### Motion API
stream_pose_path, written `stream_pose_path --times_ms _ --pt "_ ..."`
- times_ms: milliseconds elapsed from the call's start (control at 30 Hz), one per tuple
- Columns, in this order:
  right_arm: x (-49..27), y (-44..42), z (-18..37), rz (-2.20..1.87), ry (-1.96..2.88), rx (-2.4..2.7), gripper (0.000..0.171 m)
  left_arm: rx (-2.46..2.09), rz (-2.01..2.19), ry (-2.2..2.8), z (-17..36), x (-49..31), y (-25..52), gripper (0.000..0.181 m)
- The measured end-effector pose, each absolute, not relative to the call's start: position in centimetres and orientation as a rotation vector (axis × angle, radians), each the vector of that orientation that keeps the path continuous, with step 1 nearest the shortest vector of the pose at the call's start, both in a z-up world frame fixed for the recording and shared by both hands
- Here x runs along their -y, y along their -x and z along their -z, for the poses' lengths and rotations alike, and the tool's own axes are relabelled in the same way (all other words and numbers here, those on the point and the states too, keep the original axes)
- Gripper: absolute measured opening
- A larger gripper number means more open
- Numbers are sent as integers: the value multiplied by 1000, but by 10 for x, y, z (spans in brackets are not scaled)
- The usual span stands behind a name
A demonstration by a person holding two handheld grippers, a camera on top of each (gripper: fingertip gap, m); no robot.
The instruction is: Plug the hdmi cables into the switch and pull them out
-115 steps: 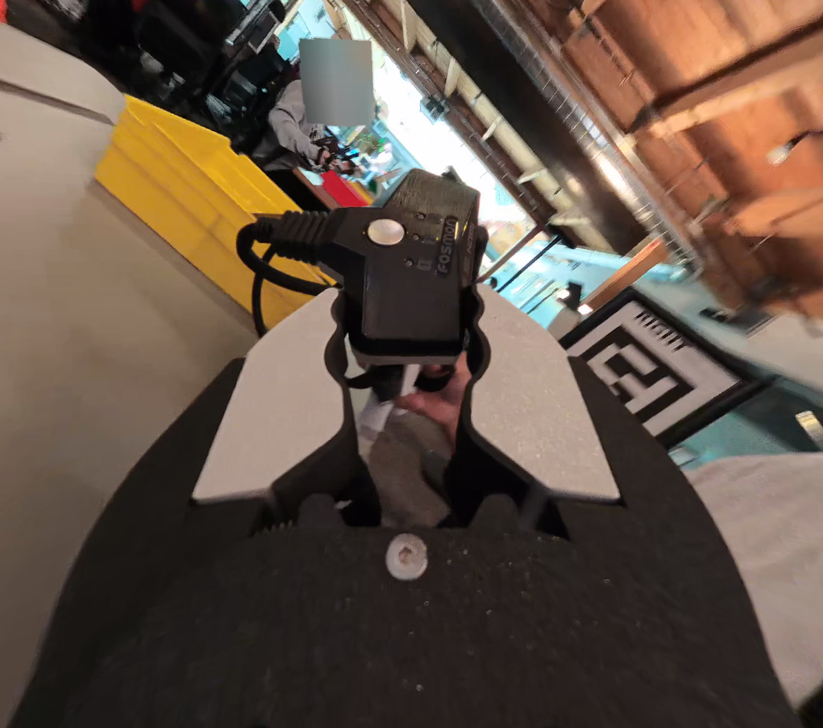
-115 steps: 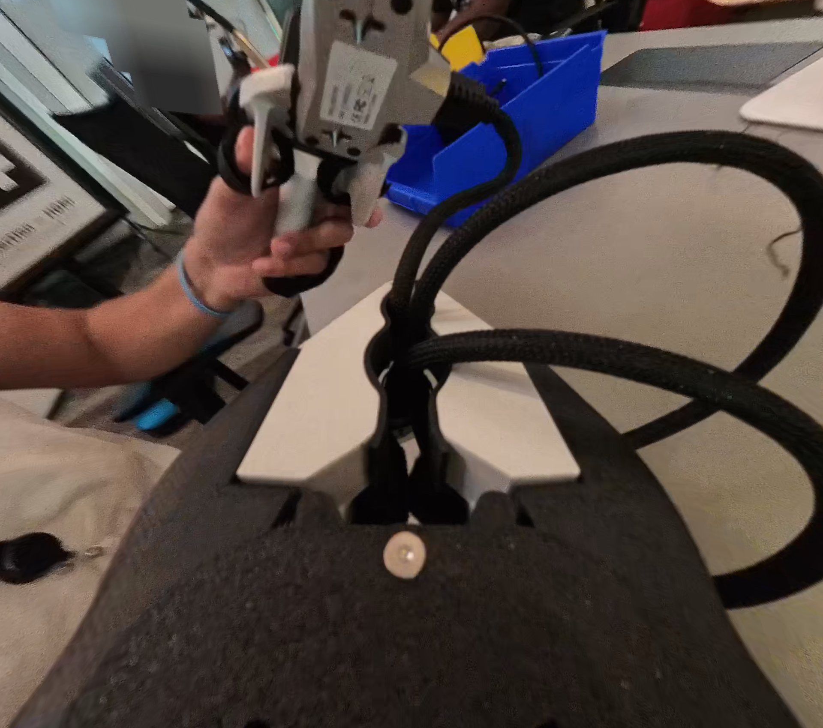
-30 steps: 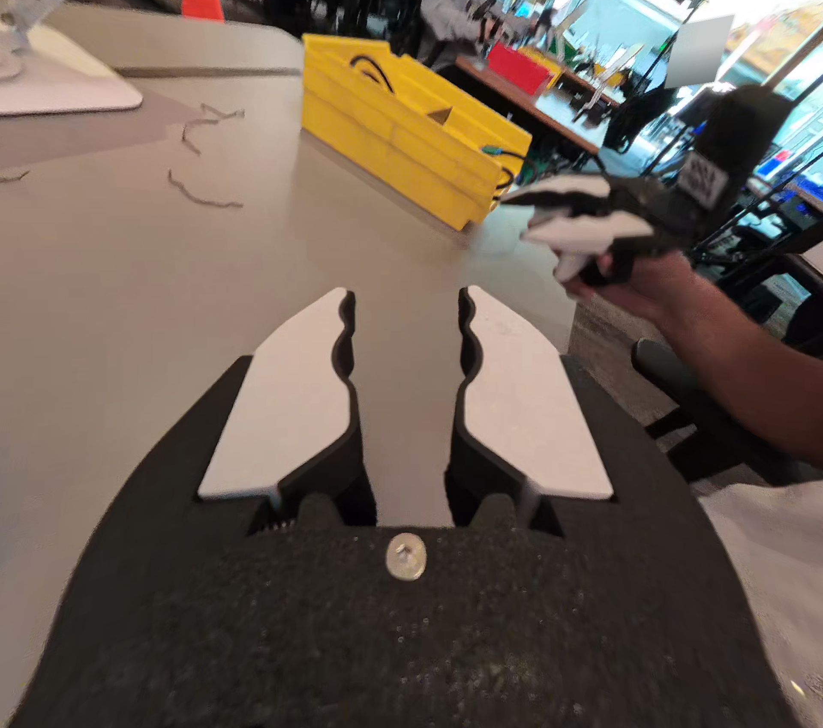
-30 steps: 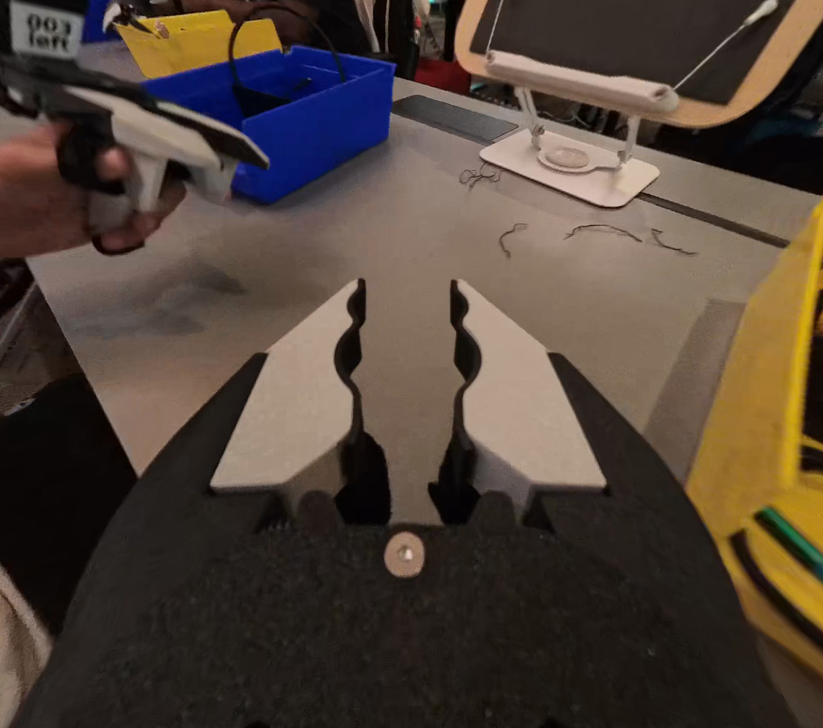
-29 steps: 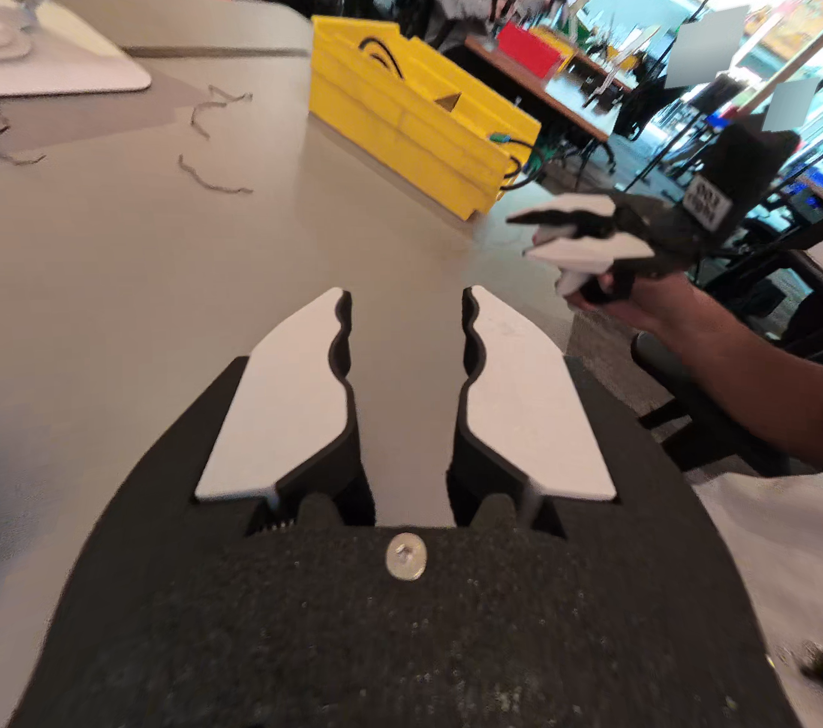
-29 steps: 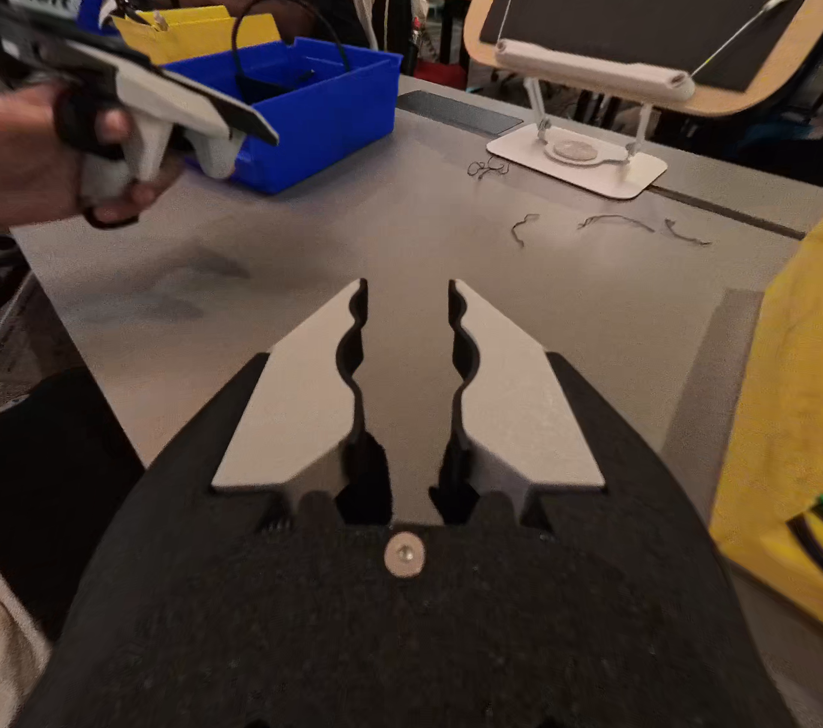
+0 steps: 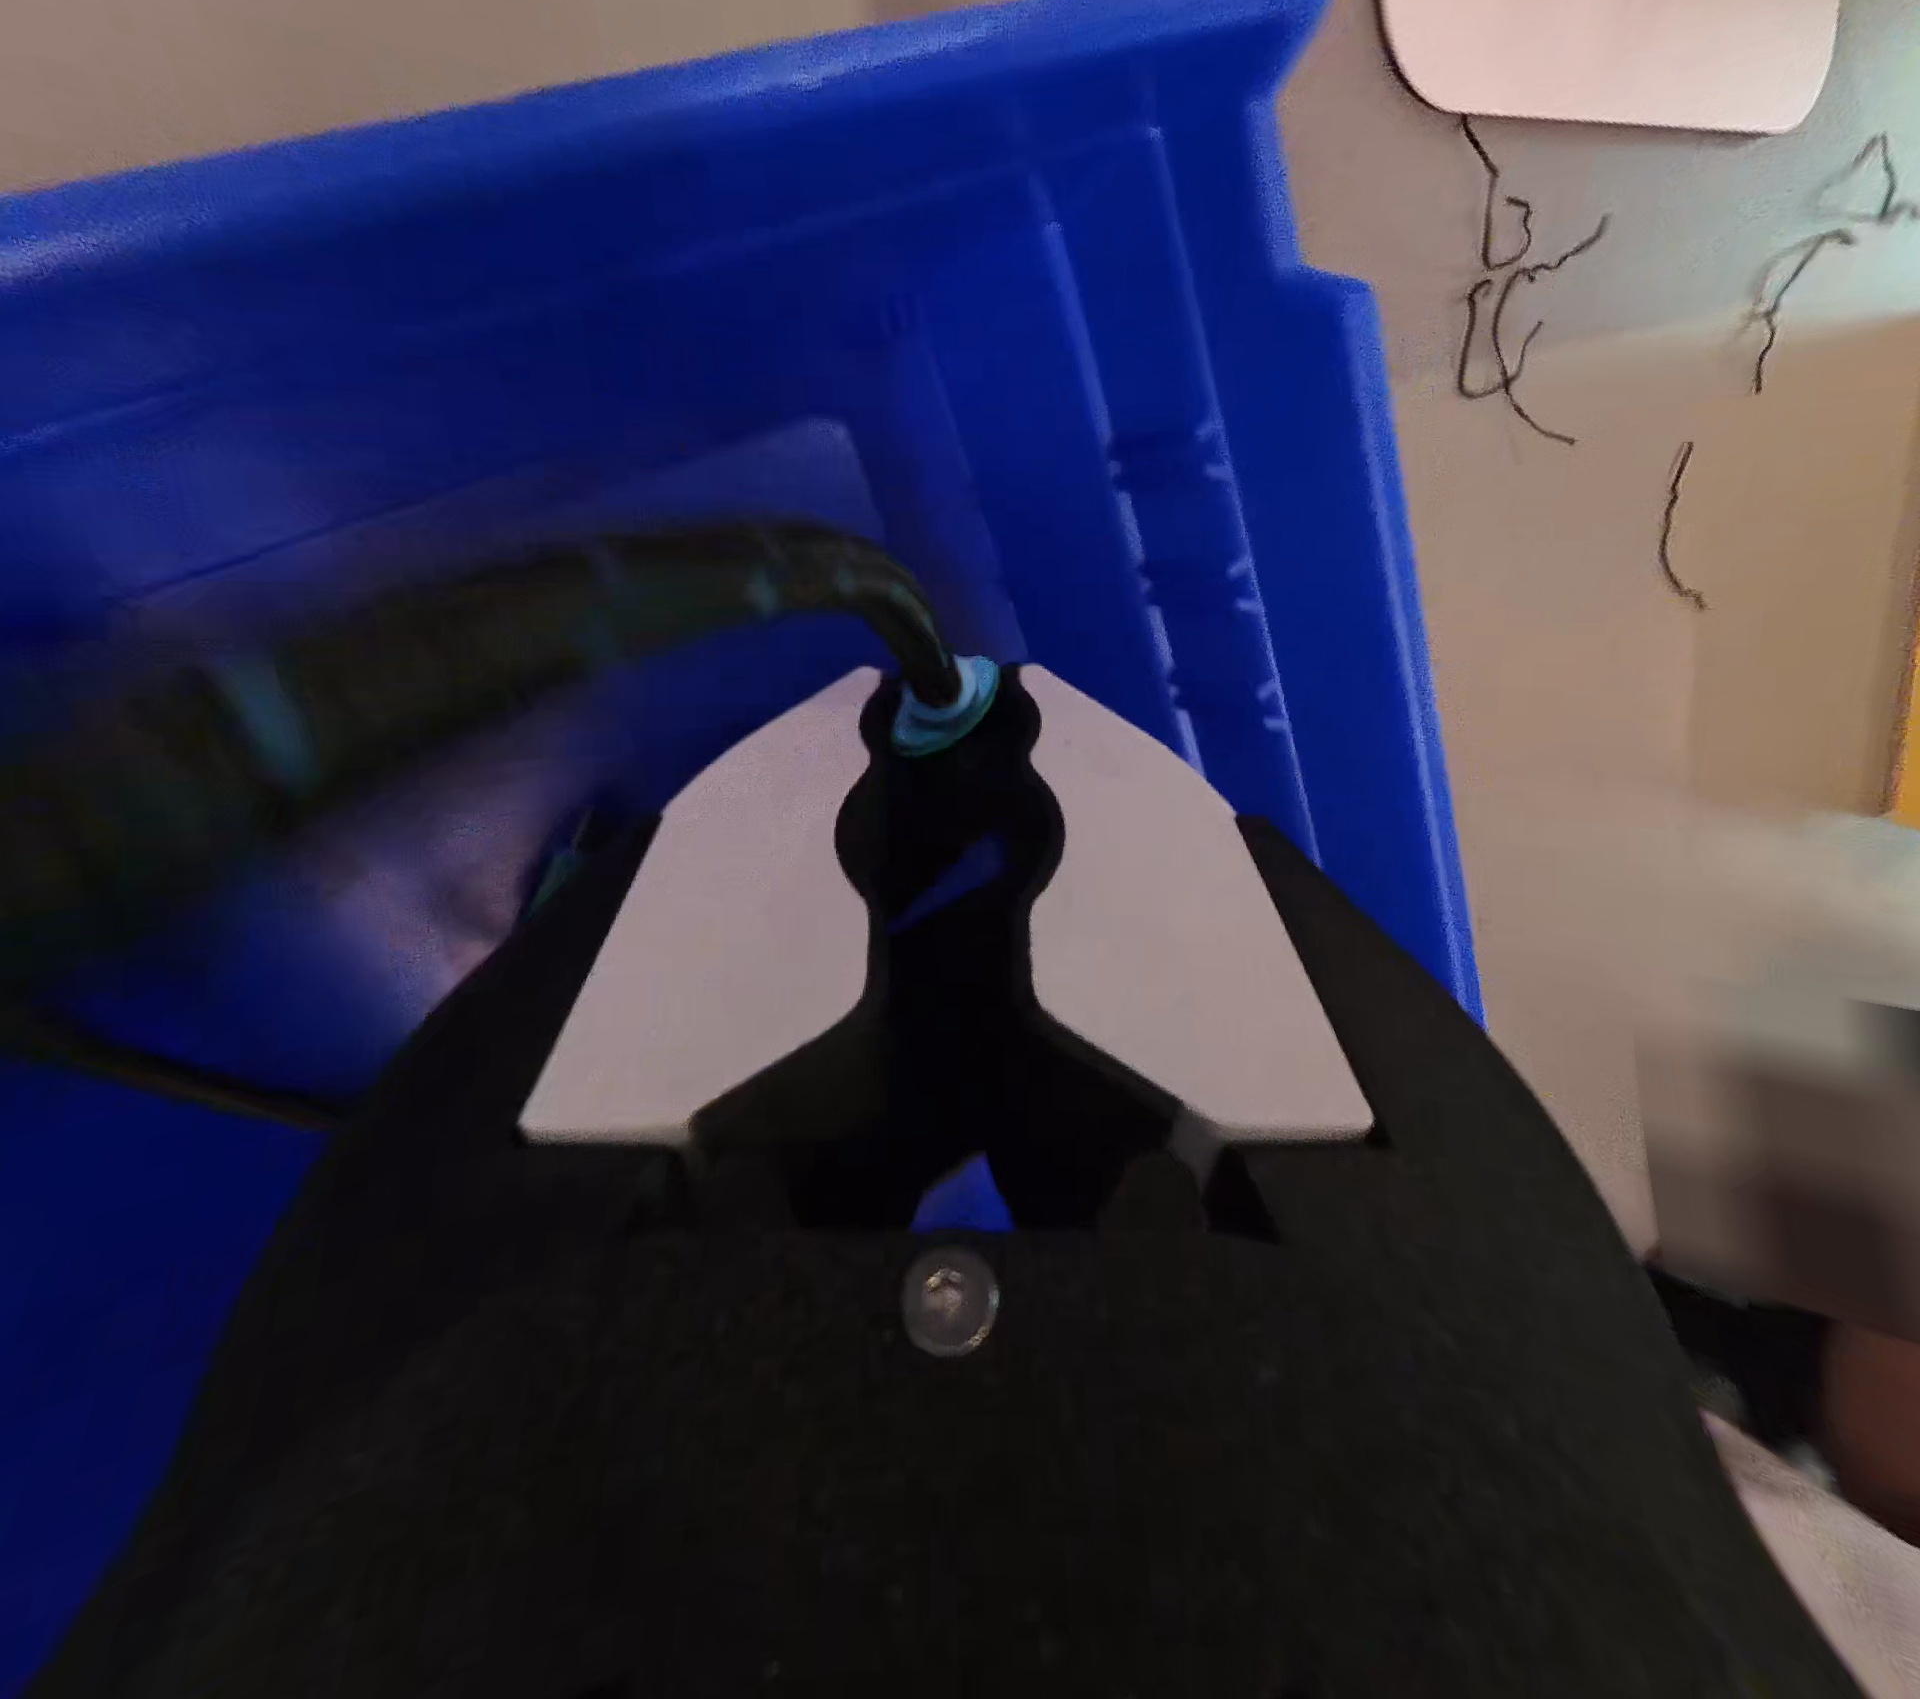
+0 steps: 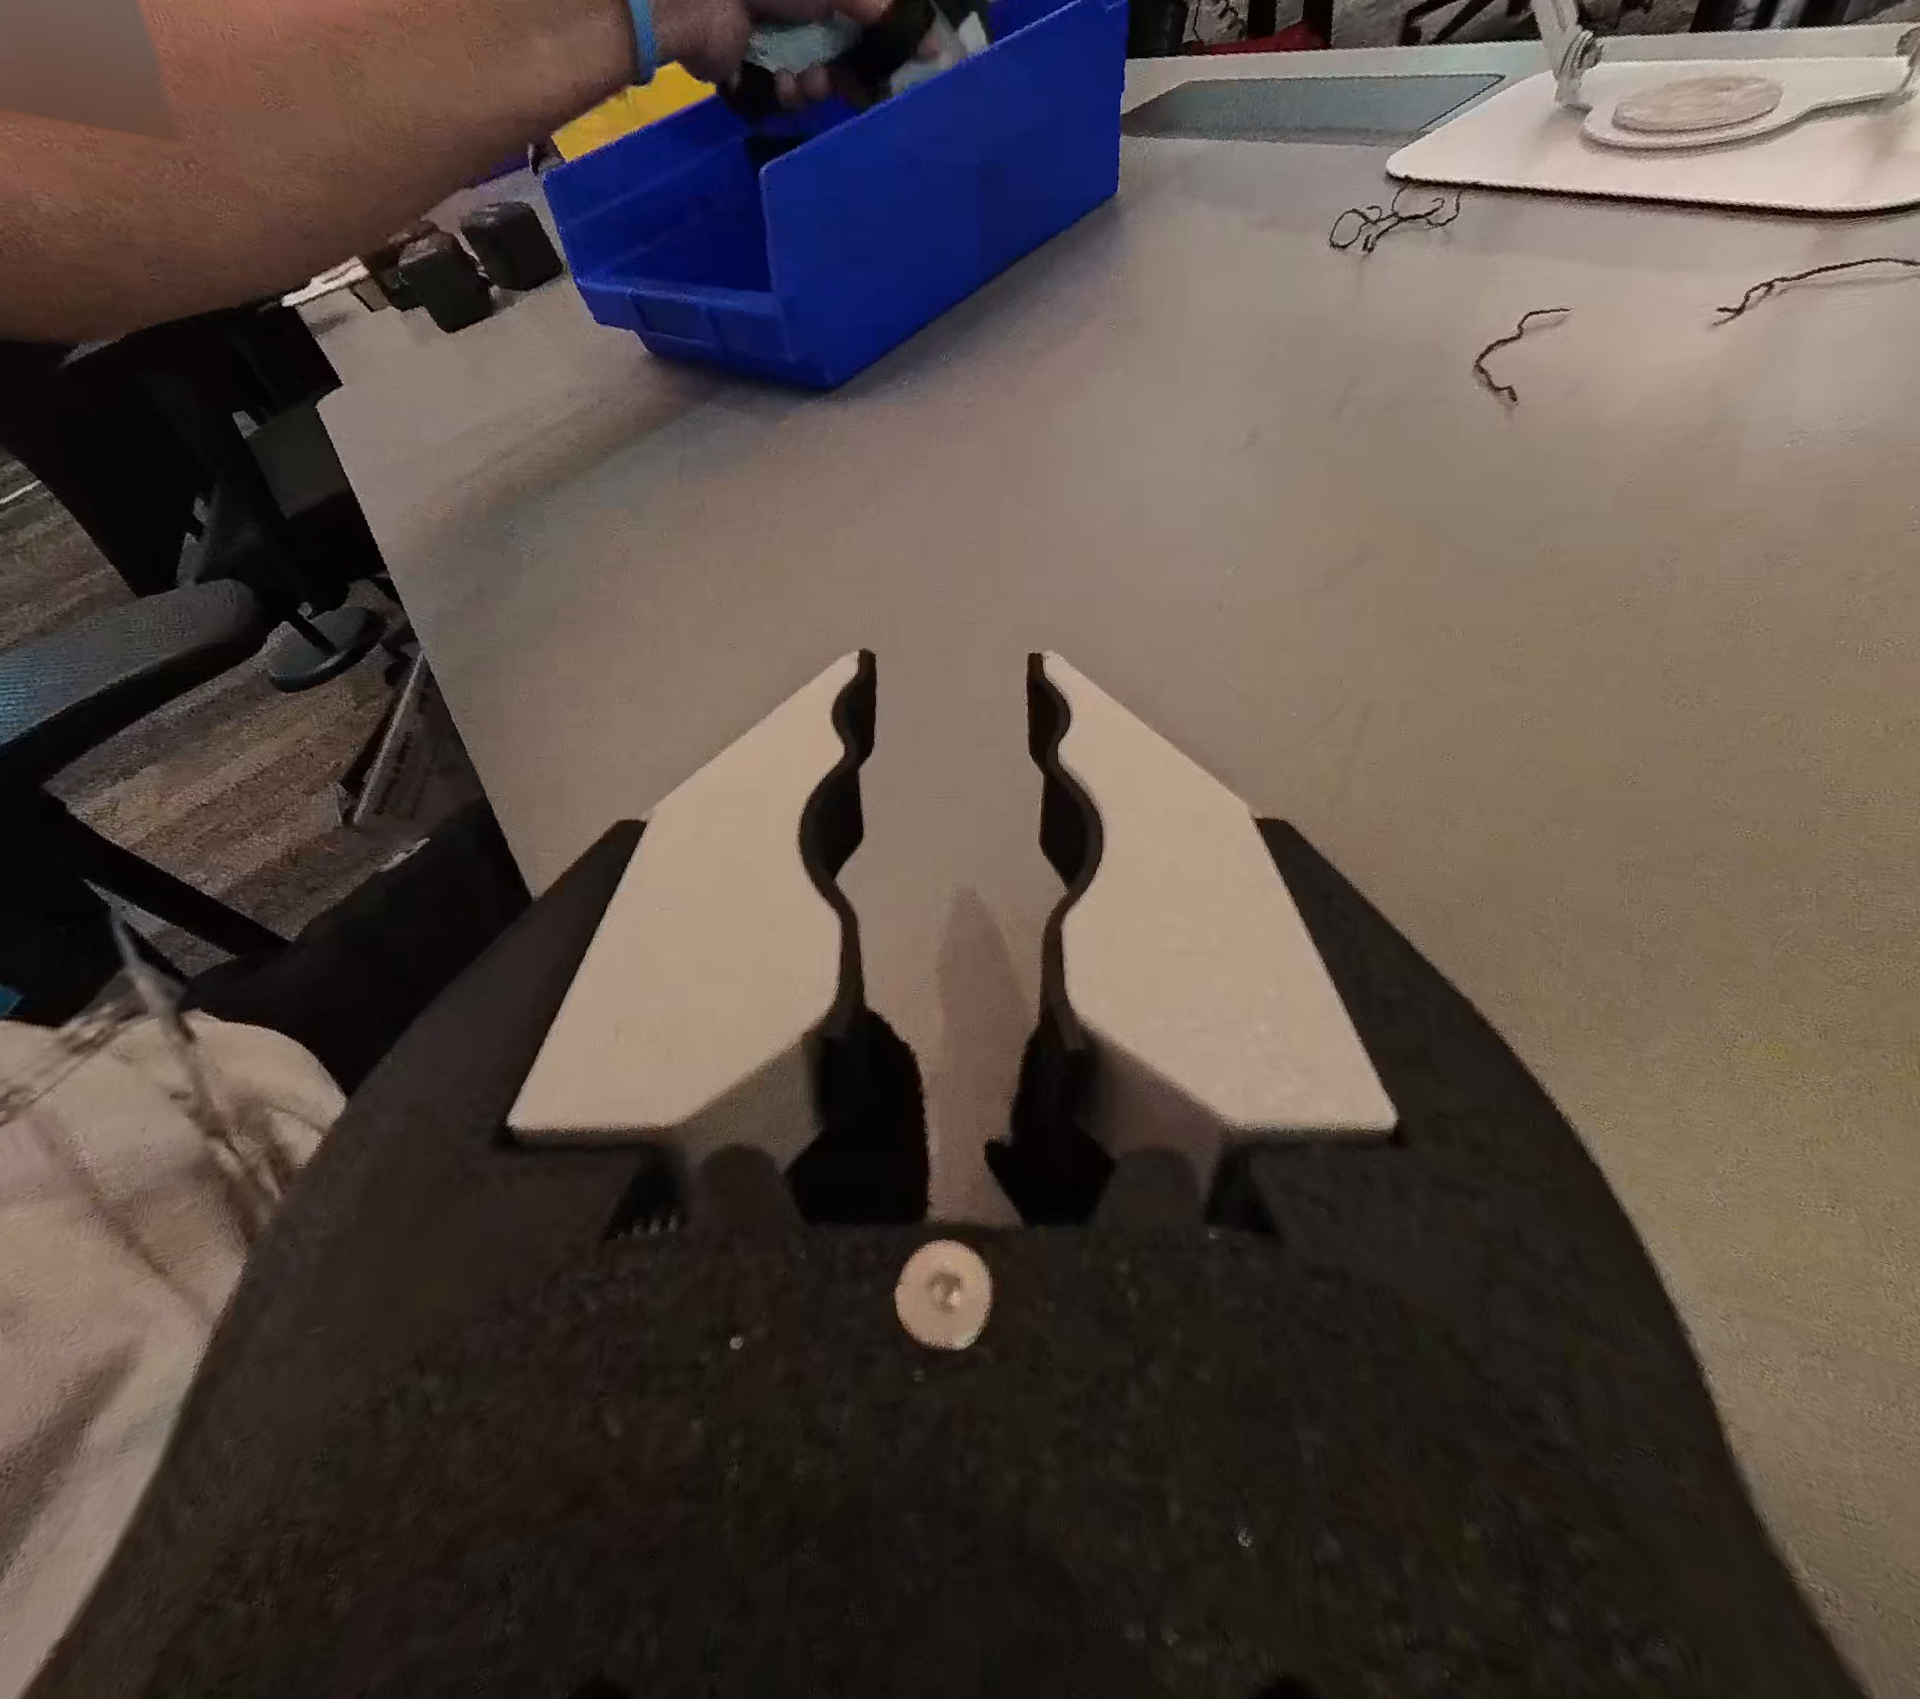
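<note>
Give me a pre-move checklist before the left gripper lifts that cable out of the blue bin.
1. Left gripper jaws shut on the black cable: ok.
2. Grip sits near the cable's teal ring: ok.
3. Cable end inside the blue bin: blurred, cannot tell.
4. Right gripper open, empty, over bare table: ok.
5. Switch in view: not ok.

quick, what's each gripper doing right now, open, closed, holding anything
Left gripper: closed on a black cable, over the blue bin.
Right gripper: open, empty, above the table.
</note>
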State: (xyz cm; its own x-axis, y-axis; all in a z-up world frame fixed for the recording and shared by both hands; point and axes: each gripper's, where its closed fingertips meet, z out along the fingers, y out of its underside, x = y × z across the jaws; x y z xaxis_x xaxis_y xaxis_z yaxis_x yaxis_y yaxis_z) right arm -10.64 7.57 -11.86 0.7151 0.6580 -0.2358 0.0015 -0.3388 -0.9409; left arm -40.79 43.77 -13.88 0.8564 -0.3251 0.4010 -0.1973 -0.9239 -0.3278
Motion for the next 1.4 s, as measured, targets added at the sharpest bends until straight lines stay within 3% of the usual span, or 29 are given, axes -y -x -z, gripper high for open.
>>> stream_pose_path --times_ms 267,500,667,767,867,933,1400 --pt "-80 101 108 -701 1756 505 29 -807 635 2285 14 -397 382 17" --pt "-107 113 63 -539 1630 648 35 -1327 639 1828 -80 -281 291 17" --pt "-136 141 -7 -457 1503 763 42 -1579 685 1661 -62 -198 206 17" --pt "-153 153 -20 -326 1475 819 41 -1603 763 1646 -45 -167 169 17" --pt "-162 158 -14 -268 1473 827 39 -1589 859 1648 -31 -147 144 17" --pt "-160 160 -5 -257 1478 839 16 -1576 885 1684 -20 -139 136 17" --pt "-169 144 69 215 1442 1096 14 -1108 918 1981 58 -139 147 21"
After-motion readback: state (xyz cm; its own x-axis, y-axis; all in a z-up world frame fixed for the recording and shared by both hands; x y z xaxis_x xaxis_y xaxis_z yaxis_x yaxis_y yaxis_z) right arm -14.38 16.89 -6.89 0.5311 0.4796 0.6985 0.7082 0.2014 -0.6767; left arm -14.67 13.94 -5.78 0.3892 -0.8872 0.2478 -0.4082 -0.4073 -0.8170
